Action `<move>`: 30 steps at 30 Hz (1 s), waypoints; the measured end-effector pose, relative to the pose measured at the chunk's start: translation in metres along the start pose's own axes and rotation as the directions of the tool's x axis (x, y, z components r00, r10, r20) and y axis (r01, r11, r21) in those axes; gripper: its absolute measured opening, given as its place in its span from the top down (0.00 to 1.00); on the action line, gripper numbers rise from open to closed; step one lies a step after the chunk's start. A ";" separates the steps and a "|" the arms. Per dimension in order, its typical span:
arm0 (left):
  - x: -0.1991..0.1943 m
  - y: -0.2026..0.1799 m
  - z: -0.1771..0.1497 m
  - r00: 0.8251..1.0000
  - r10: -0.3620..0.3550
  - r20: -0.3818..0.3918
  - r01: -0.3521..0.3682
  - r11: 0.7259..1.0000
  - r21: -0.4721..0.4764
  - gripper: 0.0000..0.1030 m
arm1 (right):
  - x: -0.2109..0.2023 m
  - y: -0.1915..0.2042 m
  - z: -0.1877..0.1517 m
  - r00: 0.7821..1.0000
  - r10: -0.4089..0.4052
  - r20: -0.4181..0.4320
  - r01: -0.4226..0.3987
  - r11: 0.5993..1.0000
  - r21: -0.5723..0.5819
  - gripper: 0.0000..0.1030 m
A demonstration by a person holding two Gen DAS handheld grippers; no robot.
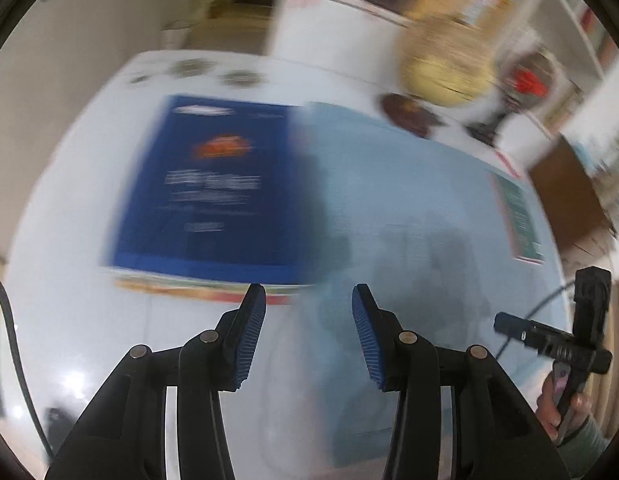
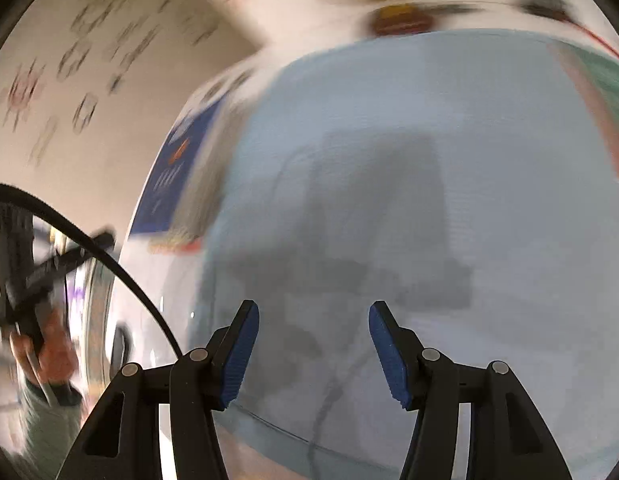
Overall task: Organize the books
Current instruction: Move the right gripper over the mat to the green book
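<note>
A: Item one, books. State location.

B: Dark blue book (image 1: 213, 184), cover up, on top of a small stack (image 1: 205, 290) whose coloured lower edges show beneath it, on the white table (image 1: 89, 320). Just beside it, to the right in the left wrist view, a pale blue mat (image 1: 409, 184), or possibly a large flat cover; blur leaves that unsettled. At the mat's far right edge lies a green-covered book (image 1: 519, 216), well apart from the stack.

A: Item two, grippers.

B: Left gripper (image 1: 309, 332): jaws parted, nothing between them, hanging over the table just short of the stack's near edge. Right gripper (image 2: 314, 354): jaws likewise apart and empty, over the middle of the mat. A person's hand (image 1: 565, 412) holds its handle.

A: Step in hand?

B: By my judgement, between placements: both tools empty, one book still outside the pile. The next move likely calls for the right gripper to reach the green-covered book, close on an edge, and carry it to the stack.

A: Item three, containers.

B: A tan, basket-like round object (image 1: 445, 64) beyond the mat; contents unreadable through blur. None other catalogued.
</note>
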State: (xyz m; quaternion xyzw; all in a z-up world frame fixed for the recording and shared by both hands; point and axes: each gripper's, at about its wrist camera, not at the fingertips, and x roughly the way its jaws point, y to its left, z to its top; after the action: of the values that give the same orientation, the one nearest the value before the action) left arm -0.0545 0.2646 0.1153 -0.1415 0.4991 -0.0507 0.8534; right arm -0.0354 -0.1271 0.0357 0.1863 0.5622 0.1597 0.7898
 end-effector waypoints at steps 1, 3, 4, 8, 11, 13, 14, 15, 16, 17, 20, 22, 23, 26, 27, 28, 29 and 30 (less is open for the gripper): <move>0.006 -0.024 0.002 0.999 -0.040 -0.006 0.040 0.999 0.010 0.59 | -0.015 -0.023 0.002 1.000 0.003 0.028 -0.004 0.999 0.050 0.46; 0.019 -0.073 0.004 0.993 -0.116 -0.007 0.116 0.993 0.030 0.59 | -0.043 -0.073 0.010 0.997 0.000 0.079 -0.012 0.989 0.149 0.46; 0.027 -0.100 0.006 0.990 -0.143 -0.010 0.144 0.988 0.052 0.59 | -0.057 -0.104 0.017 0.995 0.001 0.097 -0.020 0.980 0.199 0.46; 0.060 -0.201 0.013 0.985 -0.166 -0.049 0.171 0.977 0.124 0.59 | -0.114 -0.188 0.042 0.987 -0.017 0.159 -0.032 0.954 0.297 0.46; 0.101 -0.282 0.020 0.979 -0.171 -0.110 0.189 0.965 0.182 0.59 | -0.149 -0.240 0.055 0.984 -0.065 0.168 0.011 0.953 0.303 0.45; 0.123 -0.319 0.023 0.979 -0.160 -0.129 0.184 0.962 0.202 0.59 | -0.161 -0.276 0.064 0.987 -0.077 0.144 0.028 0.949 0.313 0.45; 0.134 -0.332 0.026 0.977 -0.162 -0.142 0.188 0.962 0.200 0.59 | -0.165 -0.293 0.069 0.989 -0.073 0.128 0.028 0.946 0.323 0.45; 0.148 -0.347 0.029 0.972 -0.173 -0.158 0.202 0.961 0.188 0.59 | -0.165 -0.305 0.075 0.991 -0.067 0.117 0.025 0.944 0.328 0.45; 0.161 -0.359 0.032 0.967 -0.187 -0.171 0.217 0.961 0.172 0.59 | -0.166 -0.313 0.080 0.992 -0.059 0.108 0.020 0.945 0.327 0.45; 0.170 -0.368 0.033 0.964 -0.196 -0.179 0.225 0.961 0.160 0.59 | -0.166 -0.319 0.087 0.994 -0.049 0.100 0.015 0.949 0.316 0.45; 0.202 -0.388 0.038 0.960 -0.178 -0.217 0.208 0.970 0.126 0.59 | -0.165 -0.321 0.103 0.994 -0.039 0.102 0.012 0.967 0.256 0.45; 0.219 -0.396 0.042 0.960 -0.166 -0.227 0.194 0.975 0.107 0.59 | -0.155 -0.317 0.115 0.995 -0.033 0.093 0.014 0.980 0.197 0.45; 0.226 -0.396 0.044 0.962 -0.150 -0.226 0.175 0.980 0.094 0.59 | -0.150 -0.318 0.120 0.995 -0.034 0.090 0.018 0.984 0.175 0.45; 0.236 -0.399 0.045 0.968 -0.108 -0.226 0.127 0.990 0.068 0.59 | -0.133 -0.318 0.136 0.995 -0.044 0.085 0.035 0.994 0.102 0.45; 0.235 -0.399 0.045 0.969 -0.102 -0.226 0.120 0.991 0.065 0.59 | -0.129 -0.318 0.140 0.995 -0.057 0.087 0.050 0.995 0.088 0.46; 0.235 -0.399 0.045 0.970 -0.103 -0.221 0.120 0.991 0.063 0.59 | -0.125 -0.319 0.146 0.989 -0.104 0.106 0.096 0.992 0.078 0.46; 0.235 -0.400 0.046 0.971 -0.103 -0.217 0.119 0.991 0.066 0.59 | -0.122 -0.320 0.151 0.983 -0.133 0.126 0.124 0.990 0.073 0.46; 0.237 -0.402 0.047 0.975 -0.085 -0.205 0.102 0.992 0.074 0.59 | -0.118 -0.322 0.156 0.980 -0.141 0.138 0.133 0.989 0.065 0.47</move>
State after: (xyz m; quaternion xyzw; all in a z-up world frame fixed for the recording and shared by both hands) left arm 0.1255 -0.1640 0.0559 -0.1228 0.5733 -0.1257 0.8002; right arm 0.0886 -0.4831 0.0272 0.1798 0.5201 0.0754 0.8316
